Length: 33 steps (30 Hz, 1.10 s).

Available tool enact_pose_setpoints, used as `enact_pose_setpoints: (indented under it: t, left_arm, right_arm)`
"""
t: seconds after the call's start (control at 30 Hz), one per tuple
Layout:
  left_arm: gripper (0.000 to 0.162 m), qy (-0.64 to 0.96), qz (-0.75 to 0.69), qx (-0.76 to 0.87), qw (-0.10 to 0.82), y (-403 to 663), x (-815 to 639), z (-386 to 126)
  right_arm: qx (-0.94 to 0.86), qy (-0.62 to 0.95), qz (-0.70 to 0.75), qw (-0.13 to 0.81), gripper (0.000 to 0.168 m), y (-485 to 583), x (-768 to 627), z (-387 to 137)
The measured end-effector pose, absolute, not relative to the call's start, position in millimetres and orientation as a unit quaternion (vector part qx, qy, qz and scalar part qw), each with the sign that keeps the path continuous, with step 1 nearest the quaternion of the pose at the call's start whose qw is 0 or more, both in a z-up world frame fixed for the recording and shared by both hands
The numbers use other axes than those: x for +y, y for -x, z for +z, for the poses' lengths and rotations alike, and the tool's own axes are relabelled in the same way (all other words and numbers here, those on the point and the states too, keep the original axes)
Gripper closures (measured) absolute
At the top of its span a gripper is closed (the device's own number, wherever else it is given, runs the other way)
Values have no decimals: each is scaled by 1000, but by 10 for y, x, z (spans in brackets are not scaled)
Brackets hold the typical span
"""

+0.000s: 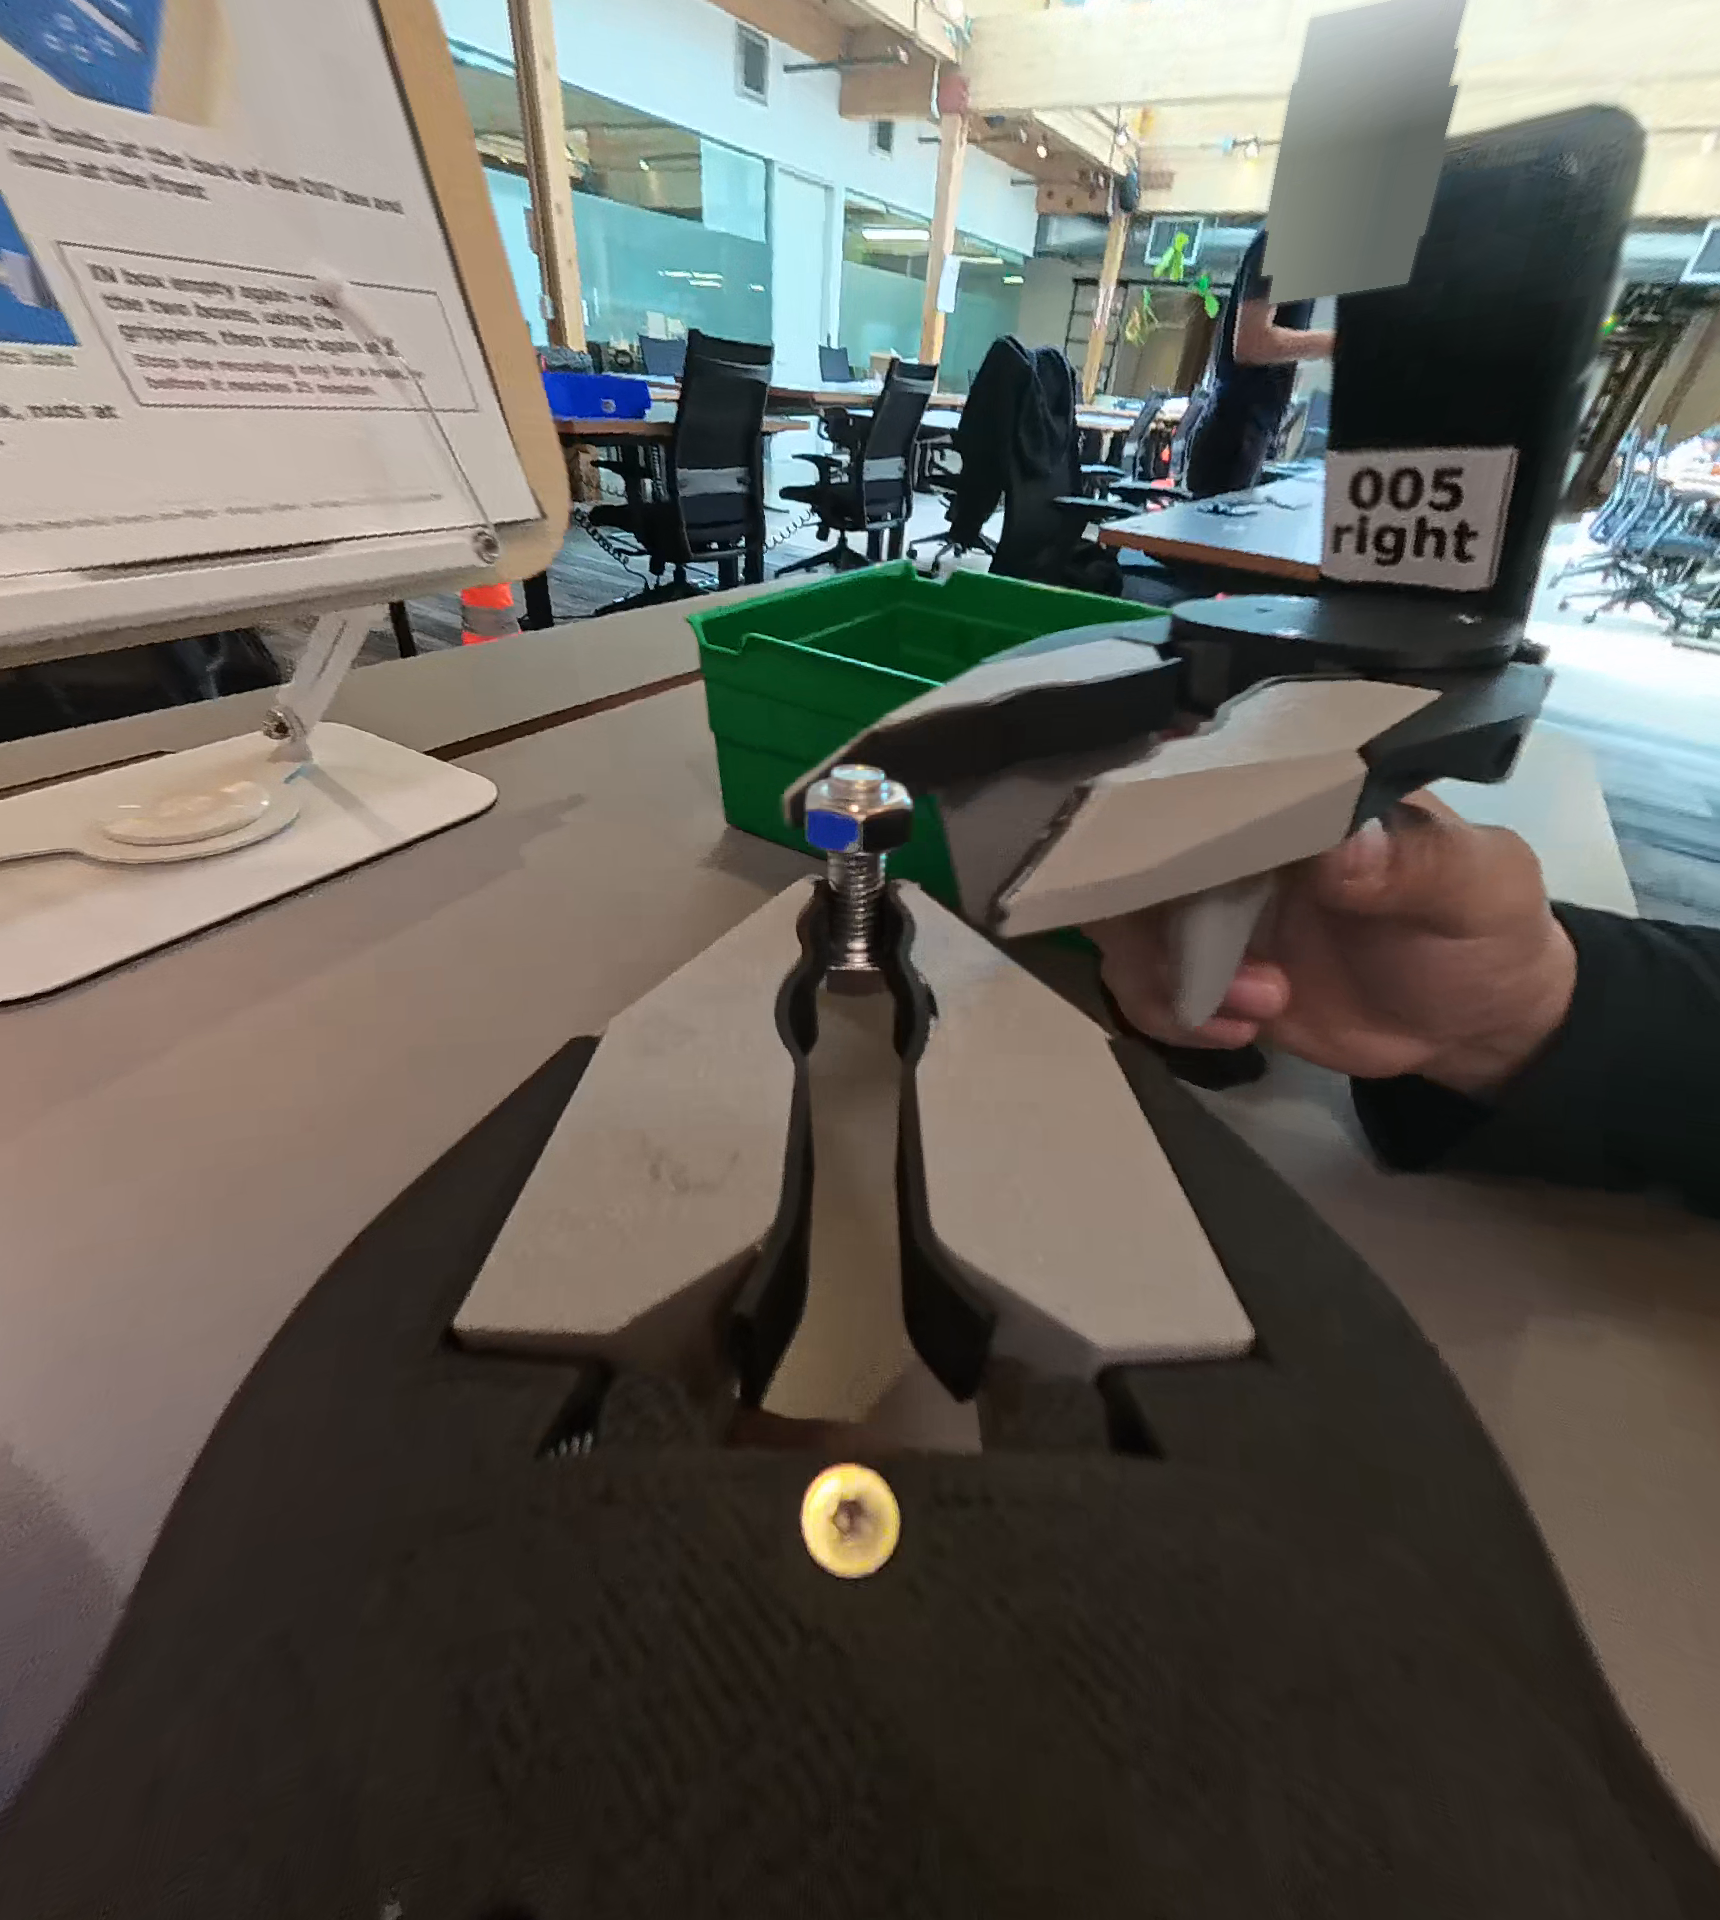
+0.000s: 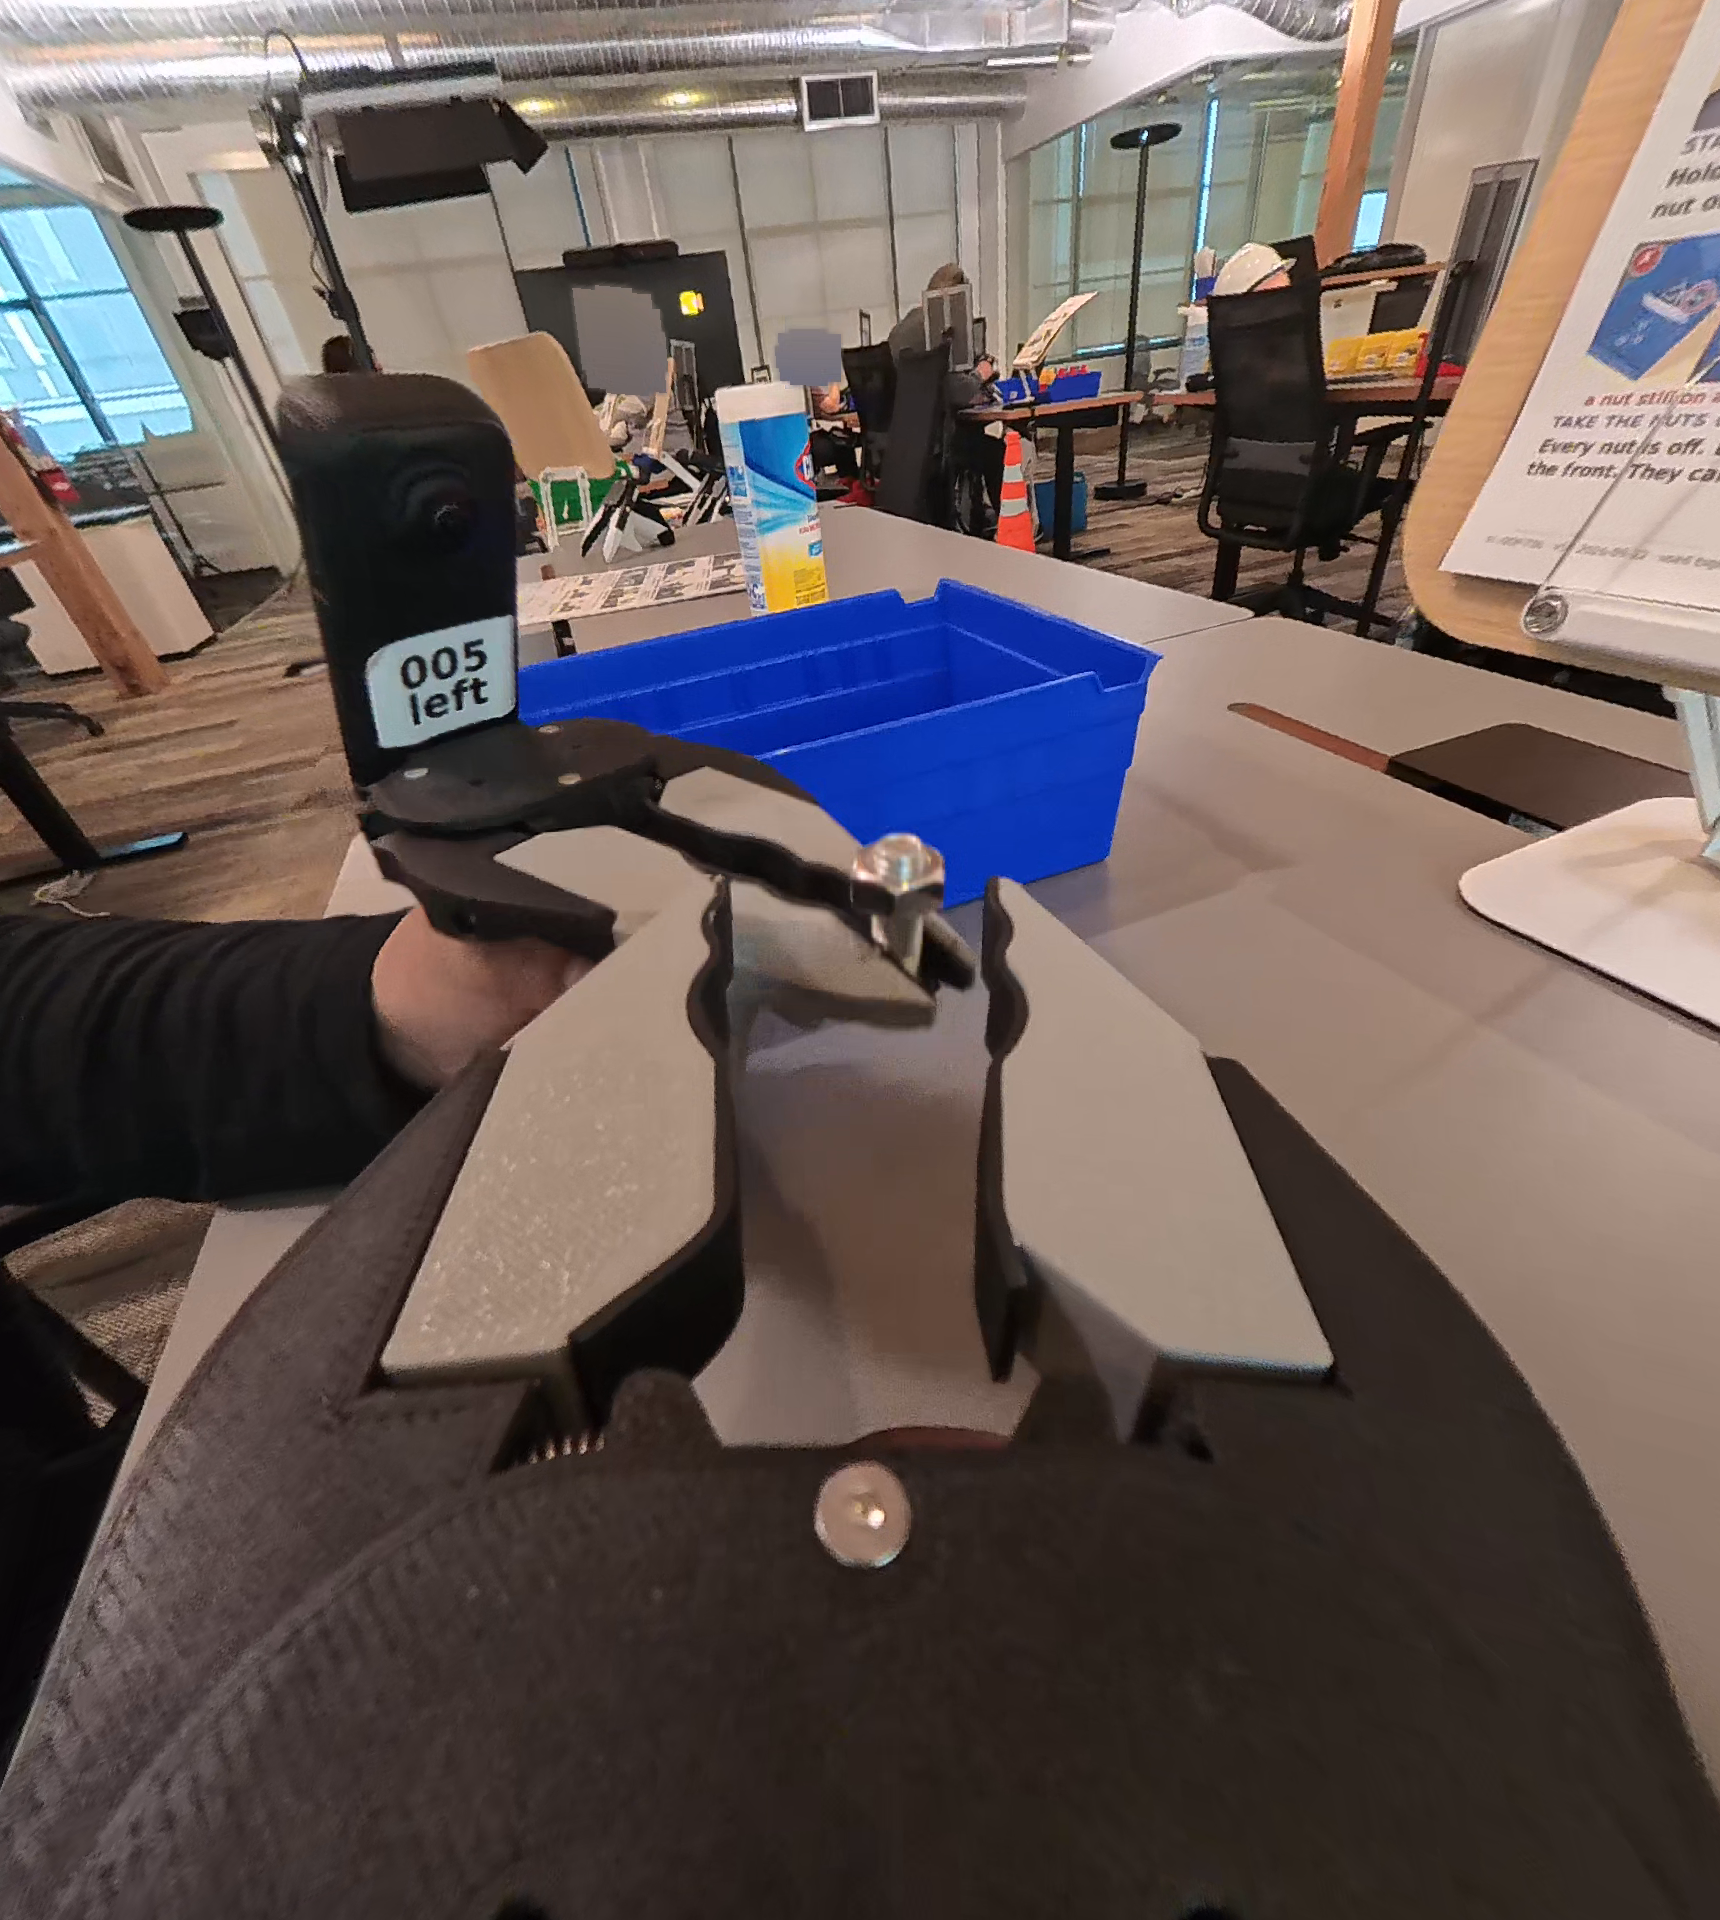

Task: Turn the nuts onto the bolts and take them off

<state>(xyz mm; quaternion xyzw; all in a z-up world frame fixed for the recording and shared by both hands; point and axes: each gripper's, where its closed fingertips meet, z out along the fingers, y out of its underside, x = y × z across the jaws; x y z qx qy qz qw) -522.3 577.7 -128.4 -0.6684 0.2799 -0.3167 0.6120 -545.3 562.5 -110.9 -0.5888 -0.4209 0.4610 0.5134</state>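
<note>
One steel bolt [image 1: 854, 914], small, stiff and slick, stands pinched by the shut left tongs [image 1: 856, 940]; right tongs [image 2: 851, 925], jaws apart, should grip the nut's [image 1: 858, 816] flats at frame centre.

Printed labels on both camera housings [image 1: 1479, 343], instruction sheets [image 1: 170, 260]

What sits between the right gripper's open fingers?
In the right wrist view, the nut on the bolt, held by the left gripper, sits between the right gripper fingers.
</note>
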Motion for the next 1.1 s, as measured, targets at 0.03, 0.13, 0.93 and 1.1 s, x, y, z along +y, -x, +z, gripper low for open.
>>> enact_pose_setpoints:
  t: [0.03, 0.13, 0.93, 1.1]
  left_arm:
    - [156, 668, -317, 275, 614, 5252, 5788, -1265]
    - [156, 666, -313, 288, 613, 5213, 5760, -1276]
    - [156, 667, -315, 285, 613, 5218, 5759, -1270]
    - [156, 668, -324, 286, 606, 5204, 5749, -1277]
  right_arm:
    - [-420, 587, 464, 513, 124, 5443, 5618, -1096]
    - [-421, 578, 484, 505, 125, 5495, 5549, -1067]
    - [-408, 585, 473, 517, 124, 5418, 5629, -1029]
    - [-418, 581, 483, 504, 133, 5439, 5574, -1064]
